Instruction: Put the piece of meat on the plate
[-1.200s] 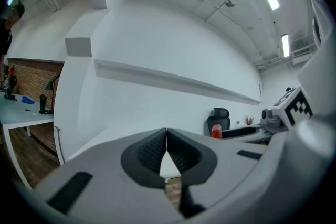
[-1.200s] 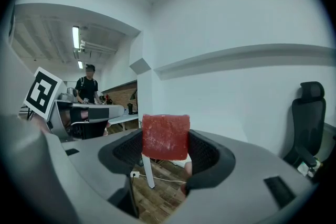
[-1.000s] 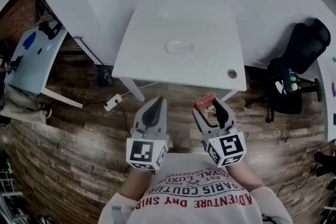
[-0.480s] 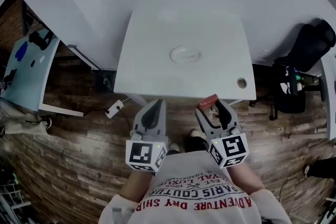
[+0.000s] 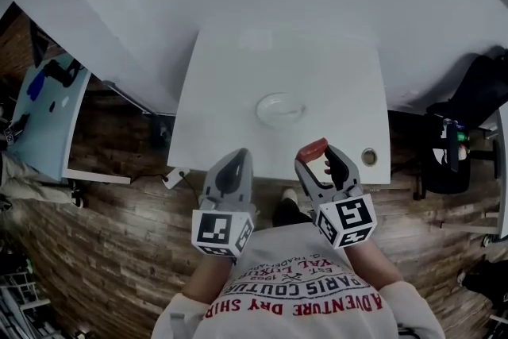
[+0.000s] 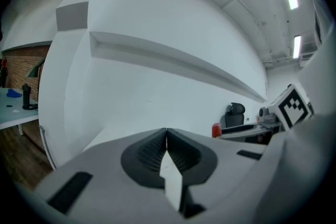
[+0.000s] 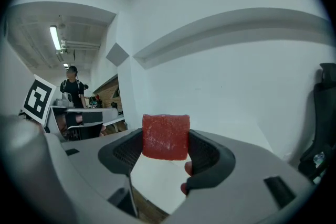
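Red, squarish block of meat [image 5: 312, 148] is seen in the head view, pinched at the tip of the right gripper [image 5: 324, 158] and held over the near edge of the white square table [image 5: 230, 83]. The clear shallow round plate [image 5: 279, 108] is found at the table's middle, well apart from the meat. The left gripper [image 5: 236, 158] is held just beside the right one, its tip also at the near edge, and brown wooden plank floor [image 5: 119, 234] is shown below both. A small round disc [image 5: 368, 157] is noted near the table's right front corner.

Over to the left gripper view: the jaws are pressed together, tip to tip, and the white tabletop is spread out beyond them.

Now the right gripper view: the red block is clamped squarely between both jaws, standing upright, and the table is seen behind it.
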`<control>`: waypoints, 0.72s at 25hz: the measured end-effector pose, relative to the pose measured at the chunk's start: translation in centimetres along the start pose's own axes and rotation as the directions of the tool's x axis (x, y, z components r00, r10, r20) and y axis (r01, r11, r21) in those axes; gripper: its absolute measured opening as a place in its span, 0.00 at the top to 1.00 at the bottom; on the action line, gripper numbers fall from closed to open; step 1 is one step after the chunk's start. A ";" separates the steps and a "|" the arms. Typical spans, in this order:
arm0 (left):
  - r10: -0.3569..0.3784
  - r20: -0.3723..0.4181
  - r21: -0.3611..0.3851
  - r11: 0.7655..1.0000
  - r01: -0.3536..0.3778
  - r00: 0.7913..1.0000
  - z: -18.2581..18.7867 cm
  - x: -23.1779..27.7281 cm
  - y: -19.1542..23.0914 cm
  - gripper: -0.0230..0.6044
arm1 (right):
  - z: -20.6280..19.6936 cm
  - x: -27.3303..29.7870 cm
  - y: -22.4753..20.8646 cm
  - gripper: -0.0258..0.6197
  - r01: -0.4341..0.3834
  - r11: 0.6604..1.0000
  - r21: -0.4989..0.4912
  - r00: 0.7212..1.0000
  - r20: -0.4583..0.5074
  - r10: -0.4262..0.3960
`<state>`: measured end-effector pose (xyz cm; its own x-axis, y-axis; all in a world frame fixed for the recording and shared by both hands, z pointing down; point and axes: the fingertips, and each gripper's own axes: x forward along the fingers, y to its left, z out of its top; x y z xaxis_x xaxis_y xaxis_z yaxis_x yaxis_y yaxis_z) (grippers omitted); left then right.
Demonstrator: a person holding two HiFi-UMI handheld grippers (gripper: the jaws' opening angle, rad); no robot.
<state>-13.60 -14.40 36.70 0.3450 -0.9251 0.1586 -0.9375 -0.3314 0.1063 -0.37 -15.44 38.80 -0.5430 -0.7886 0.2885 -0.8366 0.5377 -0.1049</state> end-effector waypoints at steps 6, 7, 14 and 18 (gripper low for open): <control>0.030 -0.023 -0.002 1.000 -0.030 0.999 1.2 6.8 -0.3 0.95 | 1.7 3.8 -5.9 0.53 -0.033 0.999 0.001 0.999 -0.020 0.033; 0.031 -0.030 -0.001 1.000 -0.031 0.999 1.1 7.8 -0.5 0.95 | 1.8 4.3 -6.9 0.53 -0.033 0.999 0.005 0.999 -0.025 0.033; 0.018 -0.092 -0.014 1.000 -0.019 0.996 -0.6 12.7 -0.1 0.95 | -0.1 8.0 -11.5 0.53 0.005 0.998 0.055 0.993 -0.115 0.001; -0.005 -0.129 -0.021 1.000 0.003 0.992 -1.7 15.0 1.7 0.95 | -1.6 10.7 -11.6 0.53 0.024 0.998 0.060 0.983 -0.185 -0.012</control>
<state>-9.96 -28.56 40.99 0.3530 -0.8917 0.2834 -0.9354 -0.3298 0.1273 3.63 -29.64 44.62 -0.5100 -0.7263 0.4609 -0.8520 0.5000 -0.1549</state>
